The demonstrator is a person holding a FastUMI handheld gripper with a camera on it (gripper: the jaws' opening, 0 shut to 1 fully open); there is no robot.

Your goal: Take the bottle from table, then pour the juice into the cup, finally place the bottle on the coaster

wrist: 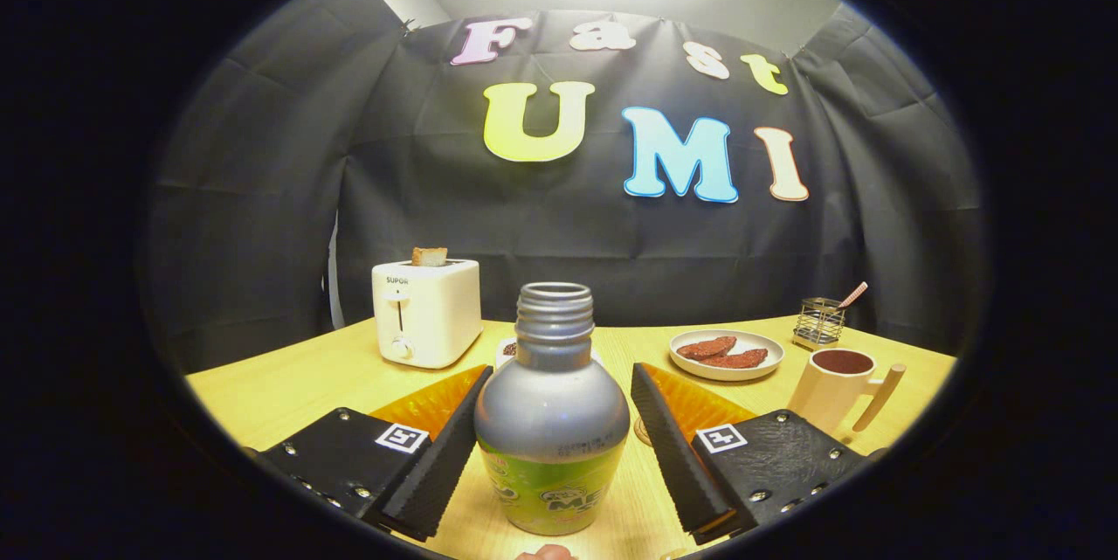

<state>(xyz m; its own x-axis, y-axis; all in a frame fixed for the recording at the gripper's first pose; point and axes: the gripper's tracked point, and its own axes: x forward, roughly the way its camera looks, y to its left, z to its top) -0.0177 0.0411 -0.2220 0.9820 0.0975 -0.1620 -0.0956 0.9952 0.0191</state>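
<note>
Pale wood makes up the table (288, 385), and on it, standing upright between the two fingers of my tongs (555, 446), is the bottle (552, 420). It has a grey shoulder and neck, a green label lower down, and no cap on its threaded mouth. The left finger lies close against the bottle's side, perhaps just touching it; the right finger stands a little apart, with a strip of table showing in the gap. So my tongs are spread around the bottle and not yet clamped on it.

I judge this to be the first step, the taking of the bottle, with the squeeze not yet made.

Beyond the right finger and off to the right stands the cup (834, 390), cream-coloured with a stick-like handle (its inside looks dark, though I cannot tell whether that is liquid). A thin round edge peeks out on the table just behind the right finger; it may be the coaster, but too little of it shows to be sure.

Farther back, a white toaster (426, 311) with a slice of bread poking up sits beyond the left finger. A white plate (727, 368) holding reddish-brown pieces lies near the cup, and a small wire holder (819, 324) stands behind it.

The next move, as I see it, calls for closing both fingers evenly on the bottle's body, firmly enough to lift it. It must stay upright since the mouth is open, and then be carried right toward the cup.
</note>
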